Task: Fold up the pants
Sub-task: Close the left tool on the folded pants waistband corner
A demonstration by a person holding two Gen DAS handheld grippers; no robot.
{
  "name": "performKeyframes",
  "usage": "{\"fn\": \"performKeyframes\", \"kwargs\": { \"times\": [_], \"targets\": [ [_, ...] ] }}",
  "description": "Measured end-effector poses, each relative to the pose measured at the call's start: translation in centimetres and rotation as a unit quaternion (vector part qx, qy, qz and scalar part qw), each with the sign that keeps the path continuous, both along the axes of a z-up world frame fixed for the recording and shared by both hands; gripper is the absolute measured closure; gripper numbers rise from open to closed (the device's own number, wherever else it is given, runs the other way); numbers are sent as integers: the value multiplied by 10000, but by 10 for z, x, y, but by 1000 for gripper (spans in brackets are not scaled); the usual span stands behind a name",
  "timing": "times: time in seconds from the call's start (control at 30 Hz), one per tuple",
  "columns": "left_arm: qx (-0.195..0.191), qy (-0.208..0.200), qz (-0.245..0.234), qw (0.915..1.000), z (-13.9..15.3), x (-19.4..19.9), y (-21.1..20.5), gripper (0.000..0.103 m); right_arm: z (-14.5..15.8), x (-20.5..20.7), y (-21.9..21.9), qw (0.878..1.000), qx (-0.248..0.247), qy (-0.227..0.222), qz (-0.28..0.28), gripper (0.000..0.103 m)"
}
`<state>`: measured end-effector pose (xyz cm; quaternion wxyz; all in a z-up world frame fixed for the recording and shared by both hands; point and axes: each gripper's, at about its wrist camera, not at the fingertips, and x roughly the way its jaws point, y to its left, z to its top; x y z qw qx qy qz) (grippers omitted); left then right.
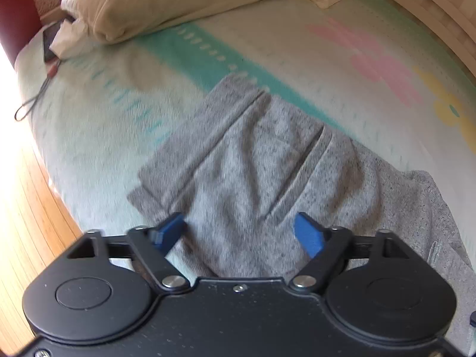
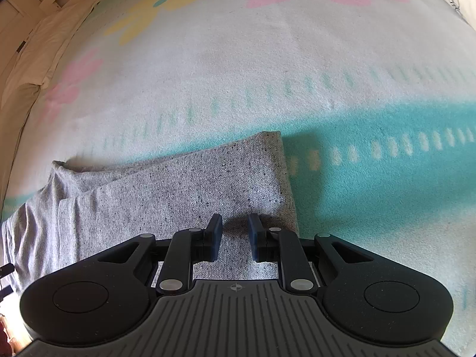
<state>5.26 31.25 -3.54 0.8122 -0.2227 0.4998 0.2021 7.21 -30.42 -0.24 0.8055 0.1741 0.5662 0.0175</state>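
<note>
Pants (image 1: 253,160), grey and speckled, lie folded on a flower-print blanket (image 1: 267,38) on a bed, with both tools above them.

Nearest the pants, the left tool (image 1: 239,232) hangs over the wrinkled cloth with its blue fingers (image 1: 308,233) spread wide and nothing between them. In the right wrist view, the right tool (image 2: 235,229) points down at the pants (image 2: 184,184) near their straight edge, its pads a narrow gap apart with grey cloth showing below the gap; whether they pinch any of it cannot be told. Beyond the pants a teal band (image 1: 190,50) crosses the blanket, then pink and yellow flowers. Farther off than the pants a cream pillow (image 1: 166,3) lies at the bed's head, with a dark phone (image 1: 49,41) and cable beside it.
</note>
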Motion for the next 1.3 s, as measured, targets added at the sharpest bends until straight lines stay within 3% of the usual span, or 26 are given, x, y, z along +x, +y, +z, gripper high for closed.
{"fn": "performKeyframes", "kwargs": {
  "times": [0.13,0.4,0.63,0.9,1.0,1.17,1.3],
  "targets": [
    [-376,-66,262,9989,-3,-8,4,17,0,-1,-3,10000,52,3,2,84],
    [-429,55,485,9979,-9,-12,6,17,0,0,-3,10000,32,13,4,84],
    [-808,108,672,9944,-19,-16,19,13,-1,-1,-4,10000,46,13,-5,84],
    [-936,150,953,9909,-27,-20,24,9,-1,-1,-6,9999,96,21,-20,84],
    [-1229,24,916,9882,-33,-18,25,8,-1,-1,-4,10000,61,15,-12,84],
    [-1255,-219,929,9875,-31,-15,22,6,-1,-1,-3,10000,53,7,-9,84],
    [-1443,-507,1090,9822,-29,-18,28,7,-1,-1,-4,10000,61,-3,-4,84]
  ]
}}
